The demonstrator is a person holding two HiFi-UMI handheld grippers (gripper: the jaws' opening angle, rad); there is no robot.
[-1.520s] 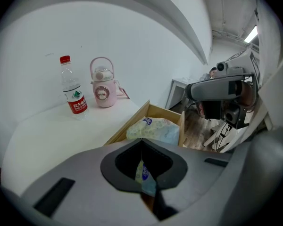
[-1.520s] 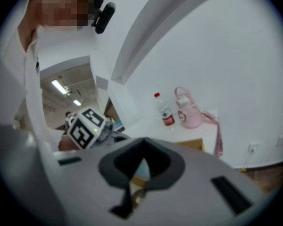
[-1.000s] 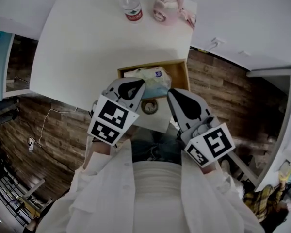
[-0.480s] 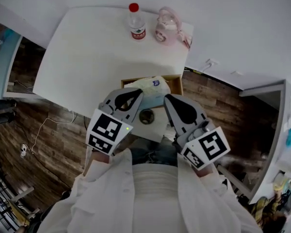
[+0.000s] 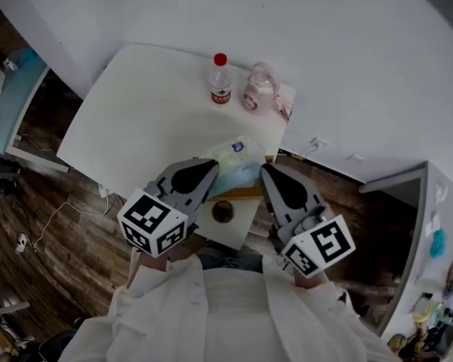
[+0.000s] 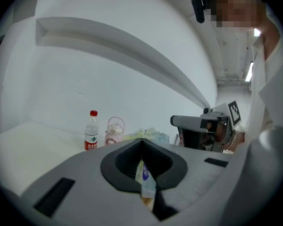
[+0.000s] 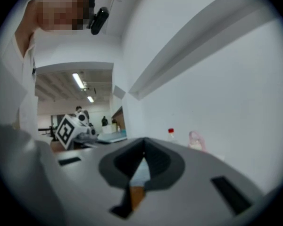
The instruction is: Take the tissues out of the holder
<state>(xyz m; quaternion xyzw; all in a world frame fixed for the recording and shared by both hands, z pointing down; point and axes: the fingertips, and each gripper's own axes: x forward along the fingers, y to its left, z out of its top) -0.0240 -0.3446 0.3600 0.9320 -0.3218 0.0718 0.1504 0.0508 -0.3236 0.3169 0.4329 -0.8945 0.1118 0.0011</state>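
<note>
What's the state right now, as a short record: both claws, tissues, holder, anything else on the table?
left claw: shut on the tissues
right claw: shut, pale wrapper between its pads
tissues: held between both claws, one at each end
holder: only a wood edge shows under the tissues; cannot tell if they are fully out
bottle: upright at the far side of the table
cup: pink, beside the bottle

White counter (image 5: 151, 104); clear plastic bottle (image 5: 220, 80), red cap and label; pink plastic cup (image 5: 260, 95); pale blue-green soft tissue pack (image 5: 234, 164).
</note>
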